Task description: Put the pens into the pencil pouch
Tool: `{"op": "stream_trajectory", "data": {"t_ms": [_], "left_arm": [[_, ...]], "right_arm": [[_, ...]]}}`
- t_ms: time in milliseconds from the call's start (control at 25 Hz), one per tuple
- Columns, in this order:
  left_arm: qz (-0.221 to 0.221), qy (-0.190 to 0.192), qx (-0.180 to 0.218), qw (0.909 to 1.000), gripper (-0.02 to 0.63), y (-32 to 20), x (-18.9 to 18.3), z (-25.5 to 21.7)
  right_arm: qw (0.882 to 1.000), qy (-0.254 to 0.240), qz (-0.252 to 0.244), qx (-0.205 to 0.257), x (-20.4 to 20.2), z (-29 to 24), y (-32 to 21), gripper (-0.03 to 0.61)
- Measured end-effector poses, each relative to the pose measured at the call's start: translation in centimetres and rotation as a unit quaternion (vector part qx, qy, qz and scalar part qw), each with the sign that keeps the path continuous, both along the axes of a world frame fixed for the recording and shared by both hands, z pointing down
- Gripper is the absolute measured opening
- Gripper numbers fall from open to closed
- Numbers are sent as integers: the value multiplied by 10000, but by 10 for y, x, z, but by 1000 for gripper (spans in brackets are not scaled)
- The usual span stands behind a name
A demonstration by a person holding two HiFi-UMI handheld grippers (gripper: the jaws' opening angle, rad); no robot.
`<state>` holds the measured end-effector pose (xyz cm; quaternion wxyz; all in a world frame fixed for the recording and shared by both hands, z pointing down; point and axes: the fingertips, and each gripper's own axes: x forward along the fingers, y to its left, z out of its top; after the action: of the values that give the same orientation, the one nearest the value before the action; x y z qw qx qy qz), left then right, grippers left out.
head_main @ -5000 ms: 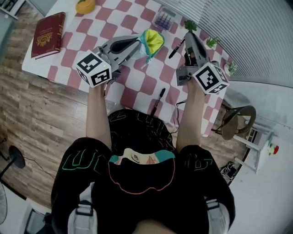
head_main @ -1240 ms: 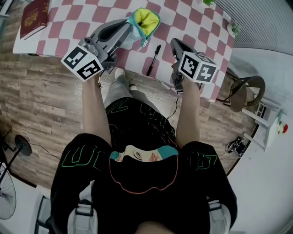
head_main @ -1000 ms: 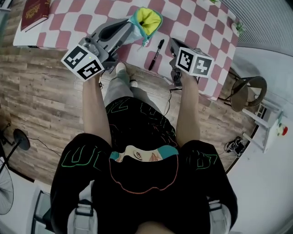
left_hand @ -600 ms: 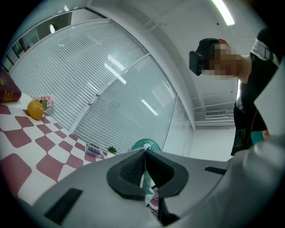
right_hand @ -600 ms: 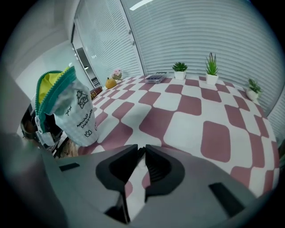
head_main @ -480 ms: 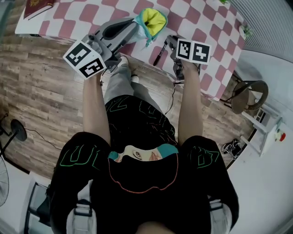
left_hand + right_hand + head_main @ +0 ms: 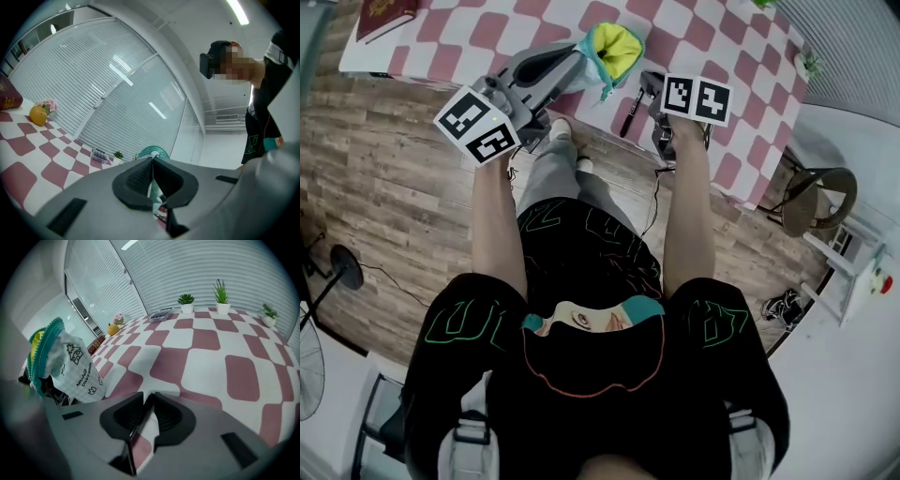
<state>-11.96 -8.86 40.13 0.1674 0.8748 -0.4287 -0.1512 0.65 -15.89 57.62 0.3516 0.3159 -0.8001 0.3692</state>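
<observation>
Head view: your left gripper (image 7: 574, 69) clenches the pencil pouch (image 7: 614, 47) over the checked table (image 7: 722, 56), and the pen (image 7: 628, 114) sits at the pouch's 6 o'clock.

Left gripper view: pouch fabric (image 7: 149, 150) is pinched between your jaws.

Right gripper view: your right gripper (image 7: 150, 397) grasps 1 black pen (image 7: 138, 424), with the pouch (image 7: 70, 364) at 10 o'clock.

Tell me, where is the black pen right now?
In the head view, the black pen lies at the near edge of the table, just right of the pencil pouch, with the right hand-held gripper closed on it.
</observation>
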Motion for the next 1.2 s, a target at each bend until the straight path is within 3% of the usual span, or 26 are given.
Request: {"op": "stream_trajectory", "data": {"t_ms": [160,320,640,1200], "left_arm": [[55,-56,-48,10000,2,2,3,0],[109,-93,-77,9999,2,3,7,-1],[203,-149,-78,9997,2,3,11,-3],[539,-221,129,9982,2,0,48,-23]], "right_arm": [[9998,-150,89,-21,-5,1,3,46],[9991,-315,260,80,-2,-6,3,46],[9913,-968,649,613,8,-44,-2,46],[9621,-1737,1245,1695,55,-116,-3,46]]}}
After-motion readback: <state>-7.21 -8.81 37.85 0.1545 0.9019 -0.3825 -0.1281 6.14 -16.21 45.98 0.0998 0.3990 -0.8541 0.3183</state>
